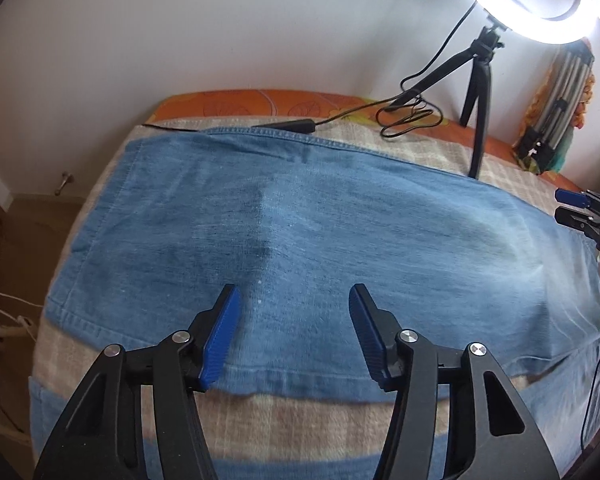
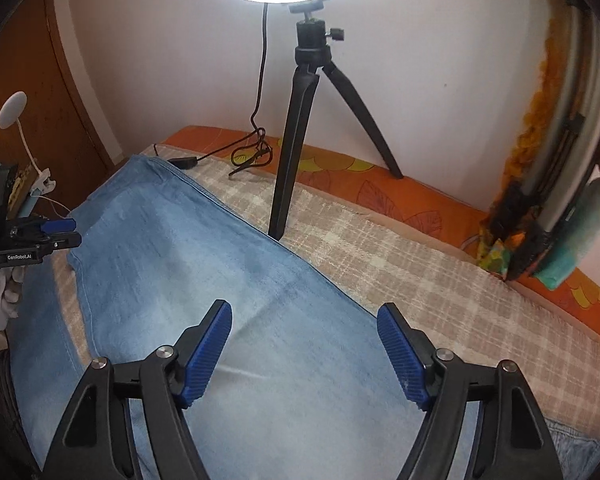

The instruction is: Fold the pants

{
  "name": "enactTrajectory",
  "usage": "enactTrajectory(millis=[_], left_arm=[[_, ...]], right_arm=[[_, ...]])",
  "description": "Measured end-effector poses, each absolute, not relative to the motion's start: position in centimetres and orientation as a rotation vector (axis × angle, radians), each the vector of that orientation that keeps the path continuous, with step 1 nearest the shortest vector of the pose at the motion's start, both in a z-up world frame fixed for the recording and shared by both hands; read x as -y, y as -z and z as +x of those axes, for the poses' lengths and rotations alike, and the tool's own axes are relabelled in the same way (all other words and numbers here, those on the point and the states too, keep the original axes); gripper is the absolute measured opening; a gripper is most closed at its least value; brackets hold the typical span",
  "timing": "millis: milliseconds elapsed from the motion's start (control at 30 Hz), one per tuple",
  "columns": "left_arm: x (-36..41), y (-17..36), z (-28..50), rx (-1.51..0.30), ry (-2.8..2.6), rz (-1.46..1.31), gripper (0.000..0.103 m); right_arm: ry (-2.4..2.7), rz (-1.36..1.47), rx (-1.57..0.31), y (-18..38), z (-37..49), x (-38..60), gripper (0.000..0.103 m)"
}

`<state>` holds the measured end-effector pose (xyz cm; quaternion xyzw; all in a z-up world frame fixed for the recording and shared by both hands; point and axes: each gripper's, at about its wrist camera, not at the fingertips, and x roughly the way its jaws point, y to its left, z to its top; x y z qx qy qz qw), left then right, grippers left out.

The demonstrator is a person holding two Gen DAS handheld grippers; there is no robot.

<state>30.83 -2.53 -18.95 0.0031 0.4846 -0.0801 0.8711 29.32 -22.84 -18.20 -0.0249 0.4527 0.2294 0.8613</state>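
Observation:
Blue denim pants [image 1: 300,232] lie folded lengthwise and flat across a checked beige blanket [image 1: 300,420] on the bed; they also show in the right wrist view [image 2: 228,300]. My left gripper [image 1: 294,296] is open and empty, hovering over the near hem edge of the pants. My right gripper [image 2: 304,312] is open and empty above the pants further along. The right gripper shows at the right edge of the left wrist view [image 1: 572,208]; the left gripper shows at the left edge of the right wrist view [image 2: 66,232].
A black tripod [image 2: 296,140] with a lit ring light [image 1: 540,8] stands on the blanket just beyond the pants, its cable [image 1: 412,120] coiled near the wall. An orange patterned sheet [image 2: 380,188] edges the bed. Folded tripods [image 1: 556,120] lean at far right.

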Motion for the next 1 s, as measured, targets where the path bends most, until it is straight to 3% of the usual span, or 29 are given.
enactTrajectory(millis=[167,600,667,733,833,900,1000], left_arm=[[2.6,20.9,32.1,-1.052,0.180,0.008,0.043],[2.1,22.1,32.8,-1.016,0.202,0.001,0.043],[2.1,22.2,33.0,-1.012,0.202,-0.005,0.042],[2.1,22.1,33.0,-1.012,0.201,-0.007,0.042],[2.1,22.1,33.2,-1.016,0.203,-0.007,0.043],[1.5,21.9,33.4,-1.034,0.222,-0.046,0.047],[0.1,21.4,33.7,-1.060,0.225,-0.143,0.055]], right_arm=[[-0.500,-0.059,-0.992,20.4,32.3,21.6,0.078],[-0.533,-0.110,-1.068,23.7,35.9,19.1,0.080],[-0.534,-0.144,-1.063,23.7,35.6,18.5,0.069],[-0.540,-0.142,-1.059,23.3,35.3,18.1,0.044],[-0.545,-0.146,-1.066,23.0,34.6,17.5,0.016],[-0.522,-0.190,-1.060,22.6,34.1,16.8,0.005],[-0.510,-0.199,-1.011,20.7,32.4,16.5,0.004]])
